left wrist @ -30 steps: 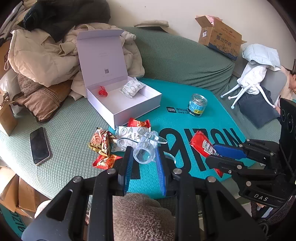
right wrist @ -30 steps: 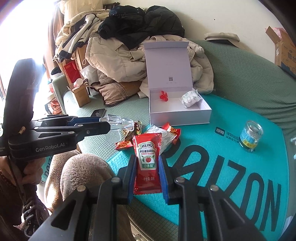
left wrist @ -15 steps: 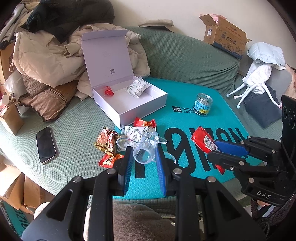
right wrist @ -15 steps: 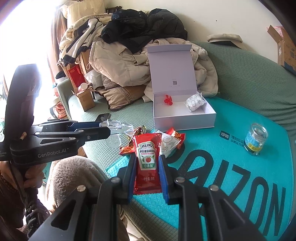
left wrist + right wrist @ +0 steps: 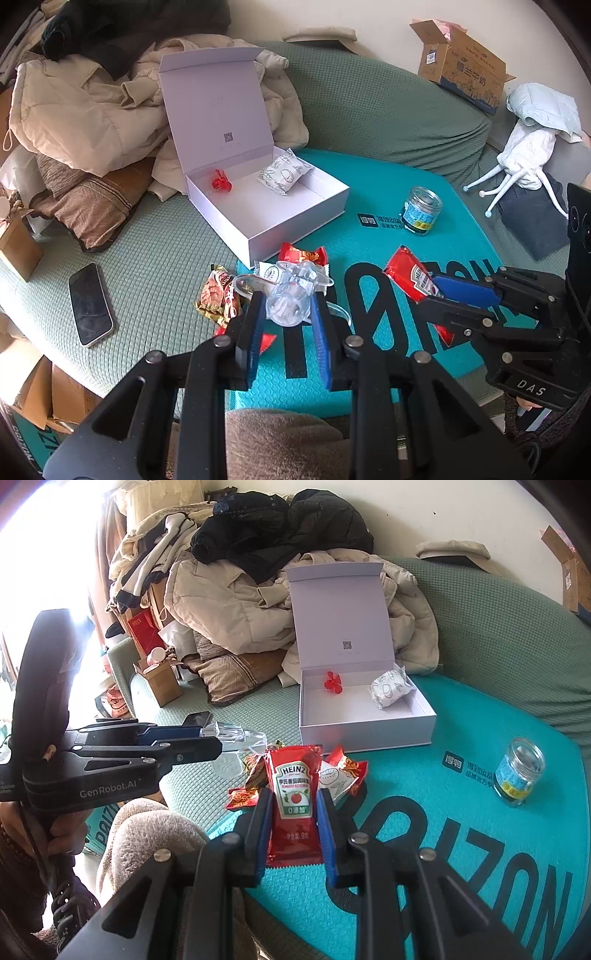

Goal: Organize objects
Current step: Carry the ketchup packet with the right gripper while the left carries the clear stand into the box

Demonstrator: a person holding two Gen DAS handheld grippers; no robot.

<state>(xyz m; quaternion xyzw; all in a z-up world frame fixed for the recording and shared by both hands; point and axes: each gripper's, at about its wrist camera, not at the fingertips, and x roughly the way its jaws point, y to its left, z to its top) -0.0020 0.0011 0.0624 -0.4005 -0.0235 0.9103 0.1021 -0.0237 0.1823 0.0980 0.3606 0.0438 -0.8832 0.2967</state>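
My left gripper (image 5: 286, 306) is shut on a clear plastic cup (image 5: 290, 301) and holds it above the snack packets (image 5: 221, 293). My right gripper (image 5: 293, 805) is shut on a red Heinz ketchup packet (image 5: 293, 794), held upright above the teal mat (image 5: 461, 849). An open white box (image 5: 273, 218) stands behind on the sofa, with a small red object (image 5: 220, 182) and a white patterned packet (image 5: 282, 173) inside. The left gripper and cup show in the right wrist view (image 5: 229, 734). The right gripper and ketchup show in the left wrist view (image 5: 417, 280).
A small glass jar (image 5: 421, 210) stands on the mat to the right of the box. A phone (image 5: 89, 304) lies on the green sofa cover at left. Piled clothes (image 5: 85, 110) fill the back left. A cardboard box (image 5: 461, 66) sits on the sofa back.
Both grippers have drawn slightly back and up with their loads still held; the box and jar sit a little farther right and lower in both views. Nothing was let go.
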